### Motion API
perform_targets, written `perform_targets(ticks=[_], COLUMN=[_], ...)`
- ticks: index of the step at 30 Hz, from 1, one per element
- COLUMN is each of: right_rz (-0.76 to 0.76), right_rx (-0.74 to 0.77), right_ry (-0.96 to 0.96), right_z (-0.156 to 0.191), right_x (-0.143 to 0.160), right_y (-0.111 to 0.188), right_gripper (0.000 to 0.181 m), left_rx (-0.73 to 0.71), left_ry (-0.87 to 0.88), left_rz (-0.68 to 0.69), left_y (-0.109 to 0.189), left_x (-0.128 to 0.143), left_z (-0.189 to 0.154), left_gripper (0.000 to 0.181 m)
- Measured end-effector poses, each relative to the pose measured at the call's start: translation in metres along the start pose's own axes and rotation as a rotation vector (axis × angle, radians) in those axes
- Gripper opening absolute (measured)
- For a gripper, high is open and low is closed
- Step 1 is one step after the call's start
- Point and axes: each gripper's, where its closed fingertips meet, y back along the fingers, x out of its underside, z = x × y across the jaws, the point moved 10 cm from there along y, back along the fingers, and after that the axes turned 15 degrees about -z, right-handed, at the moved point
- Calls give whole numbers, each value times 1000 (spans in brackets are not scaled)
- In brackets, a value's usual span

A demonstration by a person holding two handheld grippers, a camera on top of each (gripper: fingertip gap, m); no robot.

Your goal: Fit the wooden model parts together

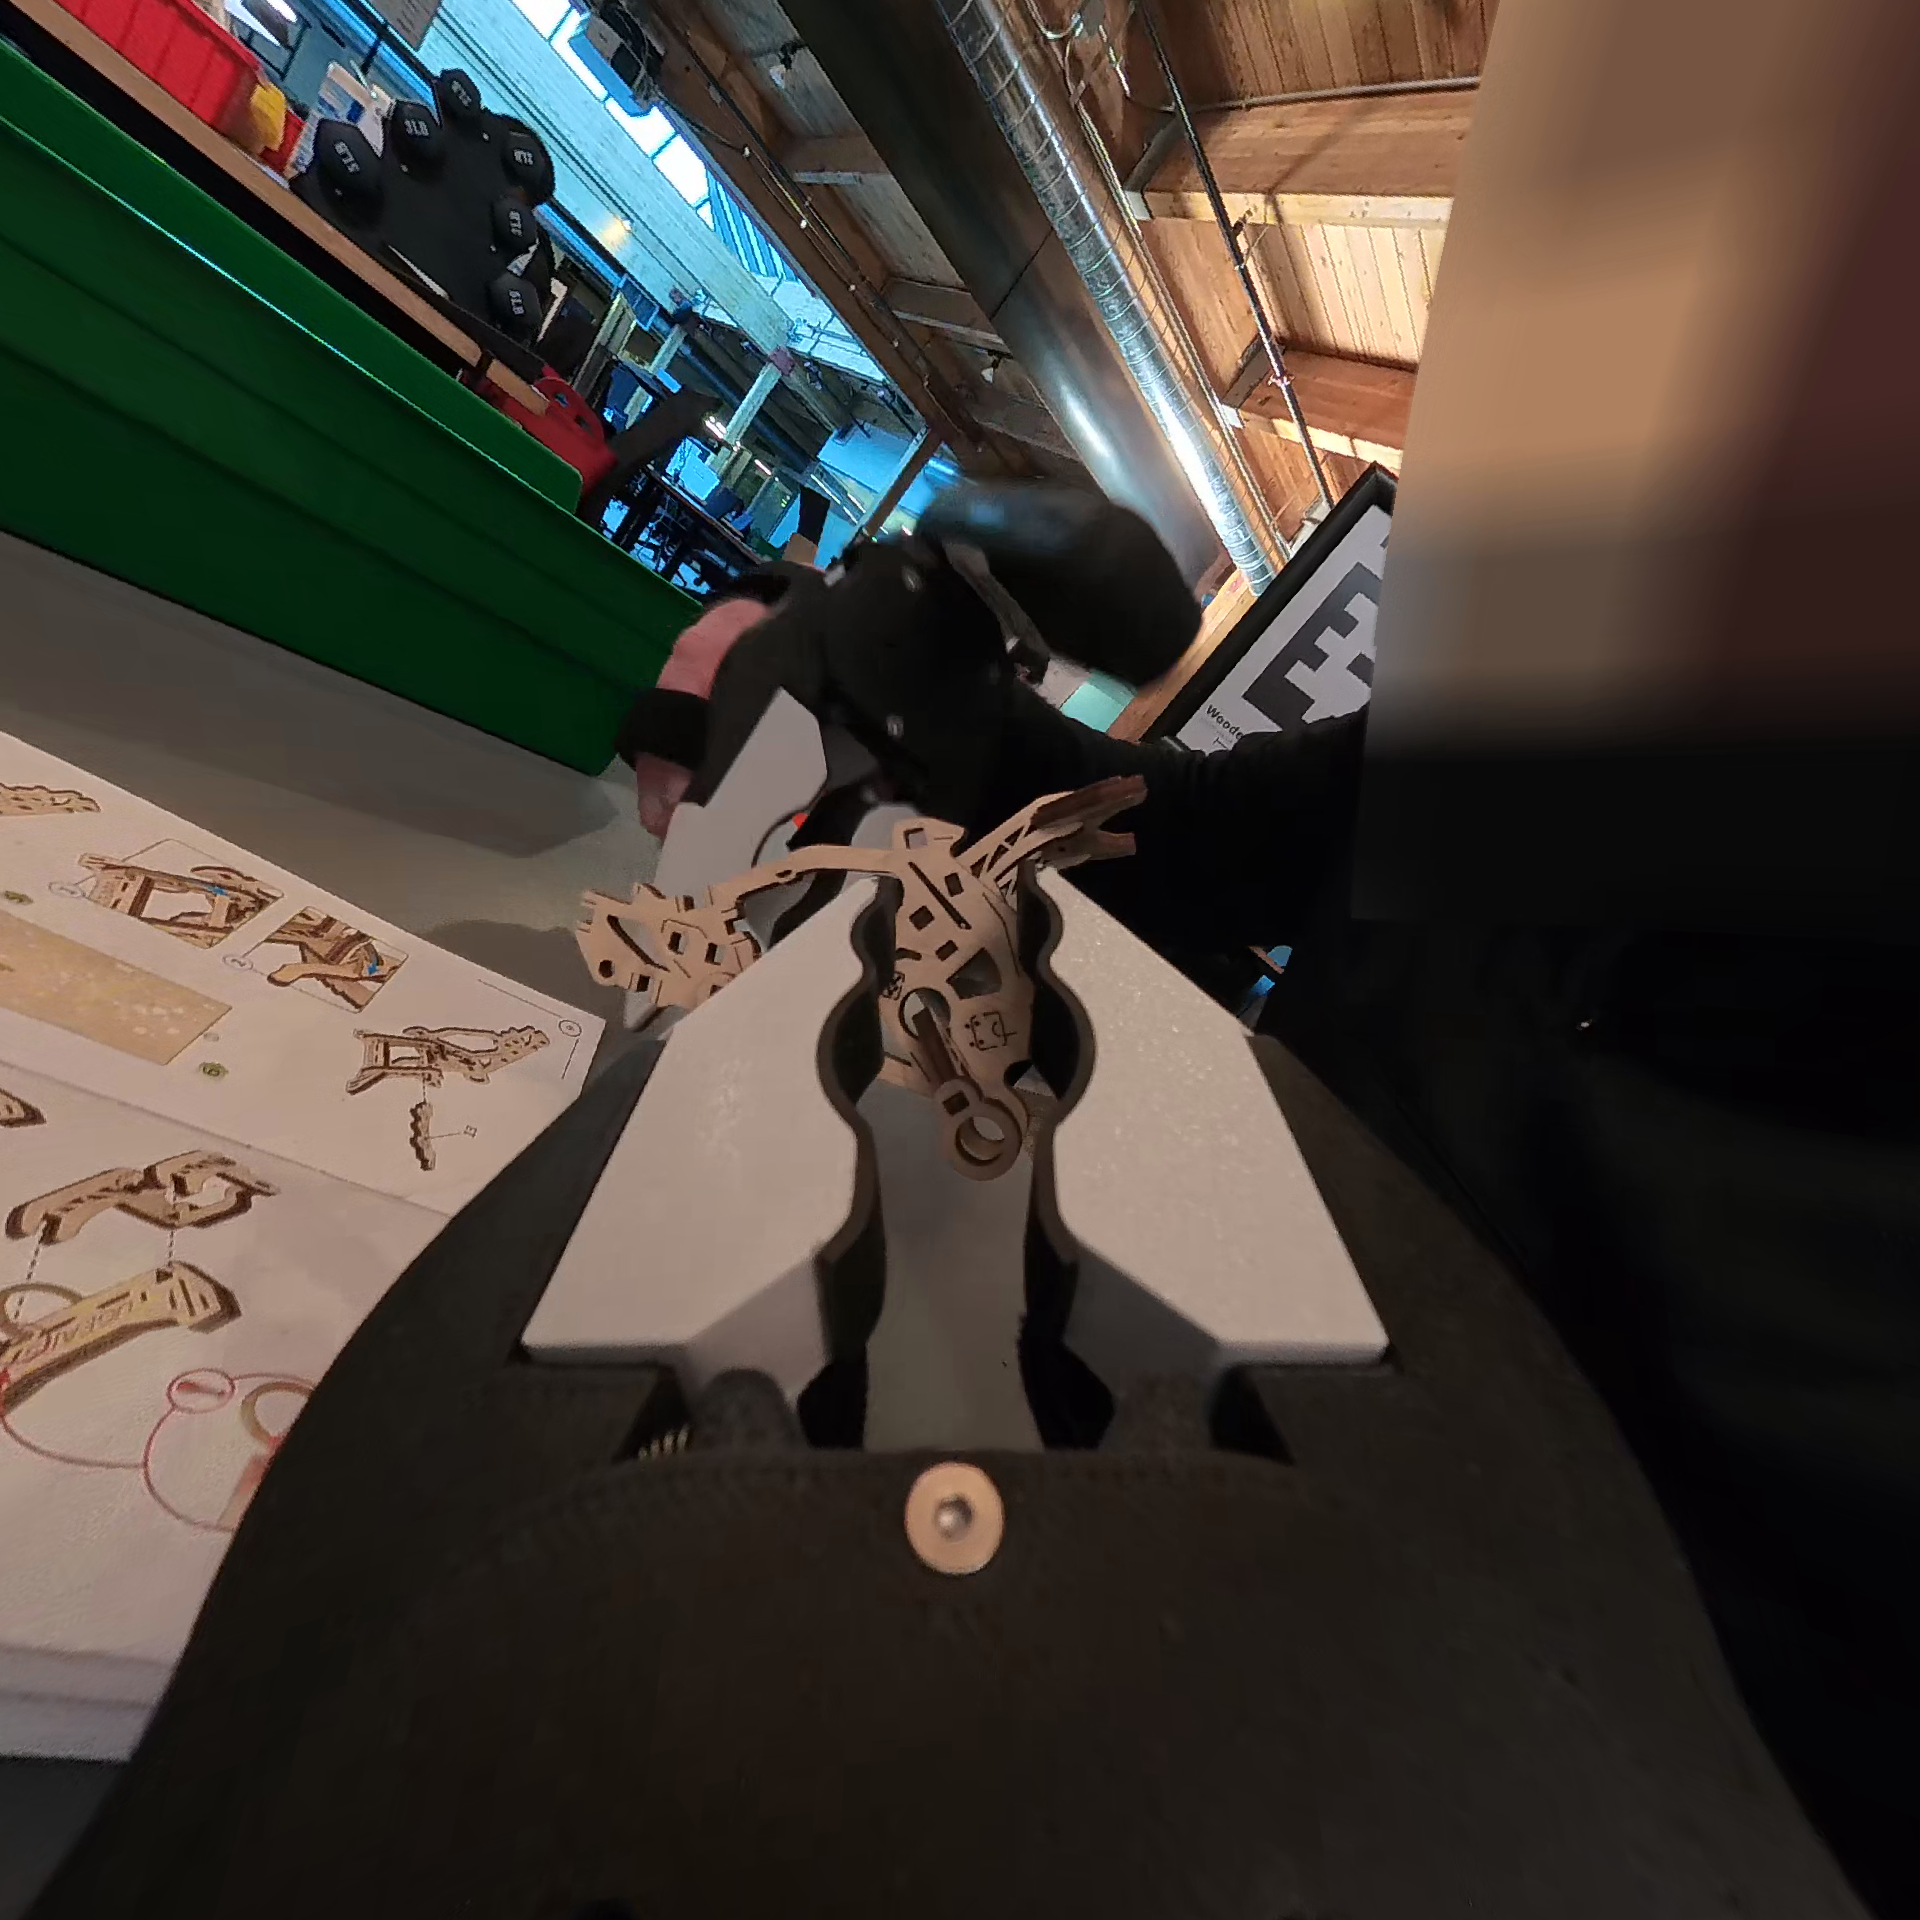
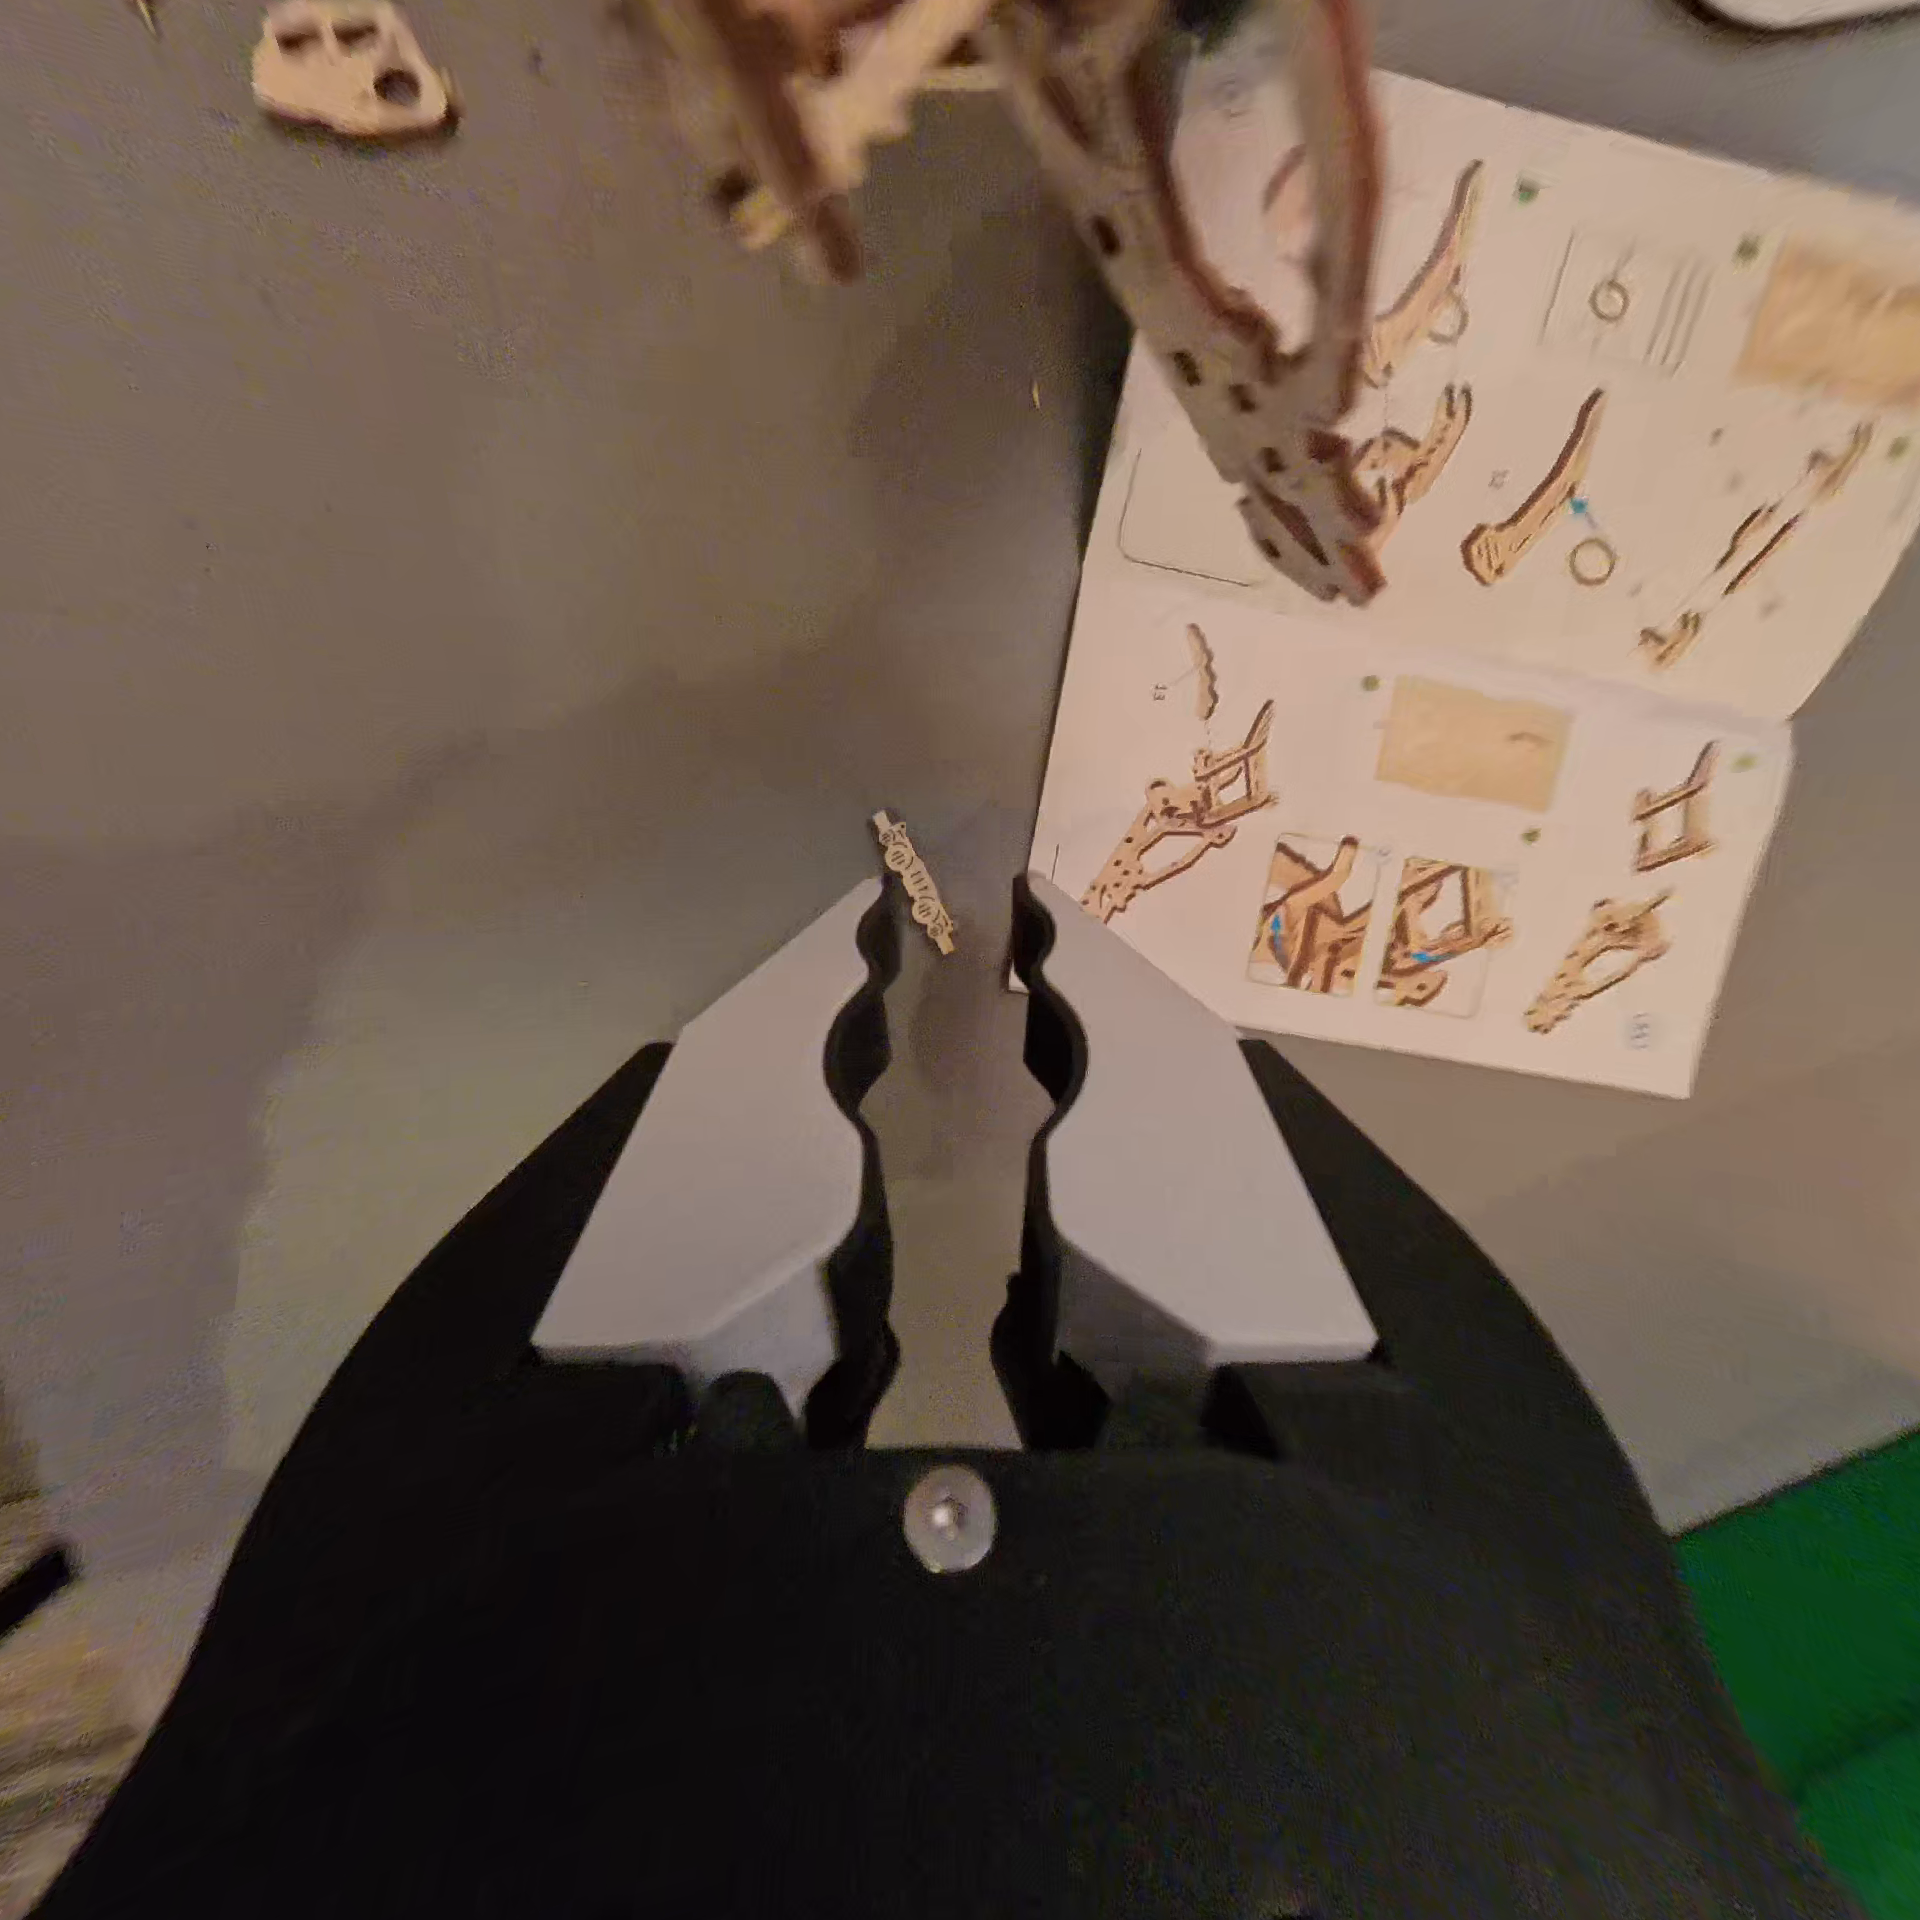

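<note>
Left gripper (image 1: 951, 961) is clamping the wooden model (image 1: 940, 935); right gripper (image 2: 945, 920) is hanging parted.
Small wooden strip (image 2: 914, 883) is looking light, thin, snappable: pinch its flat faces.

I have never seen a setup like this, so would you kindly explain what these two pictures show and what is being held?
There is no robot here: a person holds a two-finger gripper in each hand, and each gripper carries a camera looking forward along its grey fingers.

The left wrist view shows the left gripper shut on a partly built wooden model. Behind it are the person's gloved hand and the other gripper.

The right wrist view looks down on the grey table. The right gripper is open, with a small wooden strip just by its left fingertip; whether it touches is unclear. On the table lie an instruction sheet with drawings and another loose wooden piece. The blurred model hangs at the top.
</note>
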Motion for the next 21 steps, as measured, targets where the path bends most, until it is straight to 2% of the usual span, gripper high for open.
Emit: perform_targets(ticks=[1, 3, 7, 11, 13, 17, 21], right_rz=[26, 64, 26, -8, -104, -390, -565], right_rx=[11, -17, -39, -59, -93, -188, -274], right_ry=[48, 84, 64, -148, -305, -635, -822], right_z=[3, 6, 5, -2, -3, -10, -17], right_x=[3, 7, 7, 8, 5, -8, -19], right_y=[-3, -9, -14, -13, -10, 11, 29], right_gripper=[17, 17, 7, 2, 3, 2, 2], left_rx=[-1, -2, -2, 4, 5, 36, 88], left_ry=[-1, -3, -7, -12, -17, -79, -126], left_rz=[3, 6, 11, 10, 9, 32, 27], left_y=[0, -1, -1, -1, -1, -2, -4], left_x=[0, 1, 1, 1, 0, -1, -4], left_z=[0, 0, 0, -1, -2, -8, -15], left_gripper=[21, 20, 20, 20, 20, 20, 20])
